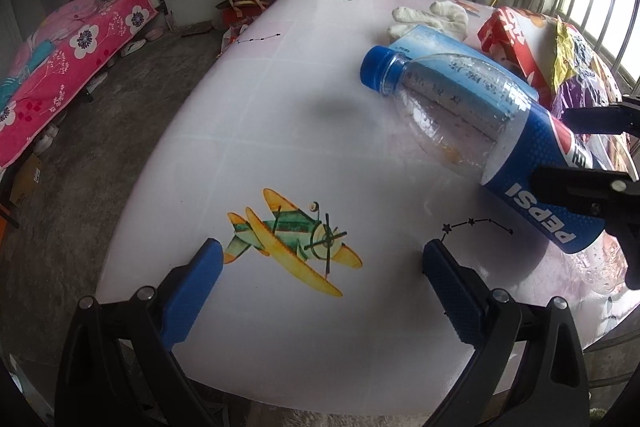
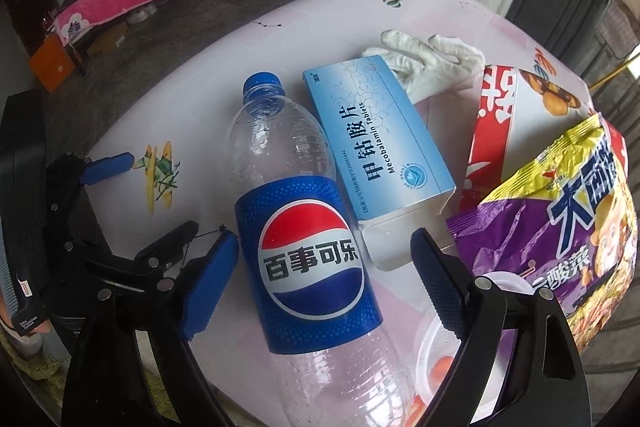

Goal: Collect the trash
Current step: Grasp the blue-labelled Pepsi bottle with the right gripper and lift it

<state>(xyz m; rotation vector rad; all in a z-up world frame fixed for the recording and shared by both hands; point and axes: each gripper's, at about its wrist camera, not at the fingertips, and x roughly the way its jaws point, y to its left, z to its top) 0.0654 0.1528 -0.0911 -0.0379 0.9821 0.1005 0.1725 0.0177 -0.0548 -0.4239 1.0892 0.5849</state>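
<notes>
- Between the spread fingers of the right gripper (image 2: 324, 279) lies the empty Pepsi bottle (image 2: 304, 239), on its side on the table (image 1: 280, 123); the blue pads flank its label, the left pad close against it and the right pad standing off, so nothing is pinched yet.
- Its long axis runs straight away from that gripper, blue cap at the far end, base toward the camera, so the jaws cross it squarely; closing on the label looks like the natural move.
- Left gripper (image 1: 320, 263) hovers beside the bottle's label end, jaws wide apart and holding nothing, over the printed yellow aeroplane (image 1: 292, 239). The right one is clearly nearer.
- Just beyond the bottle, alongside it, lies a blue tablet box (image 2: 380, 151); a white glove (image 2: 432, 67) sits past the box, and snack bags (image 2: 568, 211) lie further to that side.
- Glossy pale tablecloth; the bottle may roll or slip.
- Behind the bottle's cap end, a bare floor and a bed with a pink floral cover (image 1: 68, 67).
</notes>
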